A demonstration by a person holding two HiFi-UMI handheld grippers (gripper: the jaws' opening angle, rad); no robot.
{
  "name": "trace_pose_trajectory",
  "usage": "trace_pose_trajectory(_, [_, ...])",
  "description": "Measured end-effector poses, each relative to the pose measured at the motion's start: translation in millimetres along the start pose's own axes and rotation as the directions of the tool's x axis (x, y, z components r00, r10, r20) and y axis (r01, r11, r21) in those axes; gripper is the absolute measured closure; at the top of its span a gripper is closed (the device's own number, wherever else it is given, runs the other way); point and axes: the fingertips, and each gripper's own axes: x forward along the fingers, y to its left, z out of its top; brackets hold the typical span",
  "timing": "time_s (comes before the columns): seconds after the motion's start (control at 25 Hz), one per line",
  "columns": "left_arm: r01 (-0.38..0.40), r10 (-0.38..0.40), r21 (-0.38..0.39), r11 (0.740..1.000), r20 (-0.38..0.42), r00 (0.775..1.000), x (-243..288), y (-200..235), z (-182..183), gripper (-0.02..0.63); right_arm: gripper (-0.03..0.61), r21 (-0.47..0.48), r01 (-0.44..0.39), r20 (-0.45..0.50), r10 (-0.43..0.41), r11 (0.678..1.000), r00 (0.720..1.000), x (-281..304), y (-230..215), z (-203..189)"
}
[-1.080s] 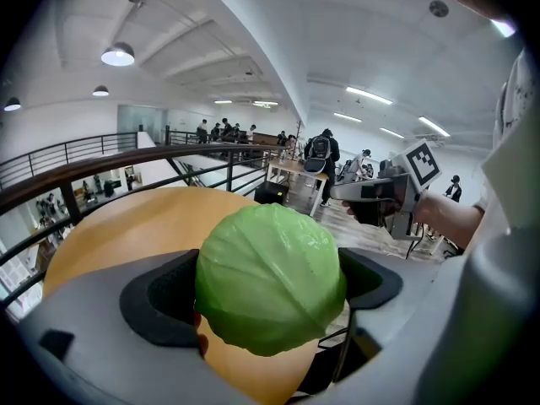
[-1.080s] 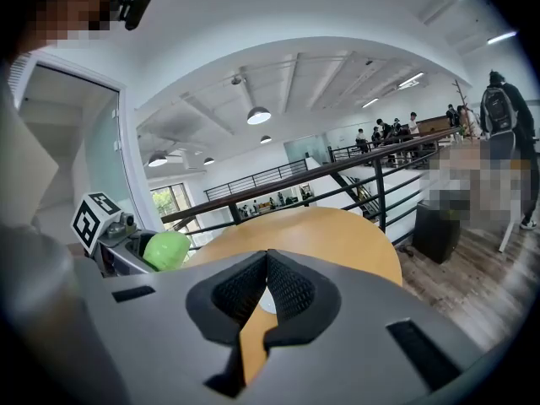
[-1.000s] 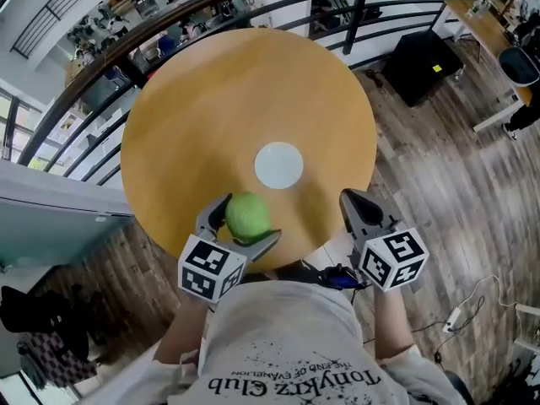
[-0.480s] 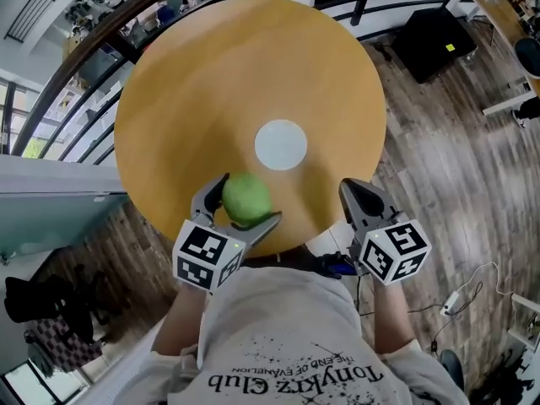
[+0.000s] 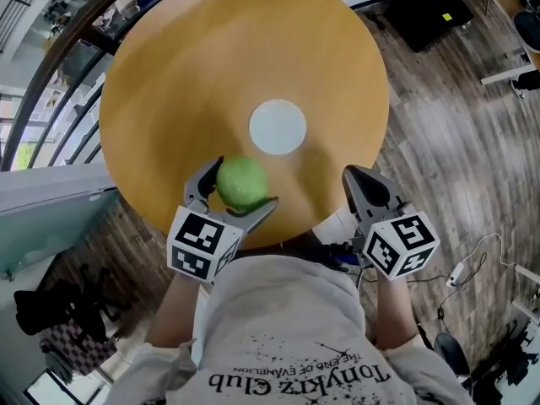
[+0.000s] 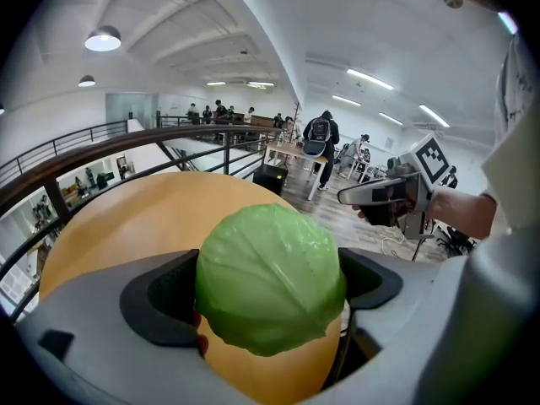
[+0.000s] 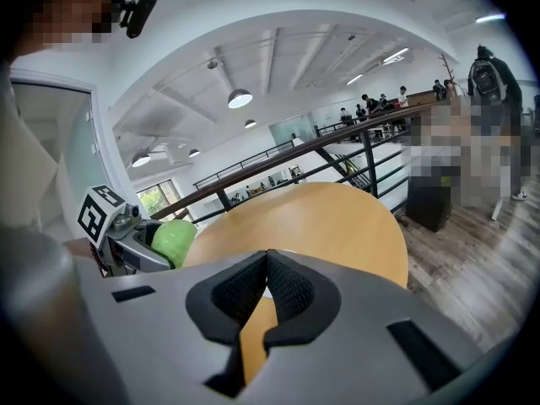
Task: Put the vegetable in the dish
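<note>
It is an open office loft: beyond the jaws a black railing (image 6: 84, 152), desks (image 6: 291, 152) with people (image 6: 320, 133), and ceiling lamps (image 6: 103, 39).

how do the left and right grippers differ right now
The left gripper's fingers are spread and clamped on the green cabbage. The right gripper's fingers are closed together. The left gripper carries a load, while the right gripper holds nothing. Both hang at the near edge of the round table, pointing toward the white dish.

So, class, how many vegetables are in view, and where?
1. The green cabbage sits clamped in the left claw, over the round table near its edge; none appear hidden.
</note>
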Motion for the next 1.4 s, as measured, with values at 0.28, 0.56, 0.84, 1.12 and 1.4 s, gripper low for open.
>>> trace_pose_trajectory(0.28, [0.015,-0.015,0.007,1.0,-0.018,1.0,15,12,2,0.11,0.561,0.018,0.023,-0.021,-0.022,1.0,1.0,11,-13,-5])
trace_pose_trajectory(0.56, [0.023,-0.022,0.029,0.999,-0.032,0.999,26,18,-2,0.11,0.562,0.045,0.057,-0.038,-0.056,0.997,0.998,17,-26,-16])
trace_pose_trajectory(0.84, [0.042,-0.041,0.031,0.999,-0.044,0.998,44,23,-2,0.11,0.561,0.06,0.07,-0.053,-0.067,0.996,0.996,30,-41,-23])
trace_pose_trajectory(1.12, [0.043,-0.04,0.05,0.998,-0.063,0.997,65,31,0,0.11,0.561,0.056,0.051,-0.059,-0.047,0.997,0.997,46,-46,-21])
trace_pose_trajectory(1.4, [0.041,-0.035,0.069,0.997,-0.088,0.996,84,40,-6,0.11,0.561,0.06,0.038,-0.061,-0.035,0.997,0.998,67,-49,-19])
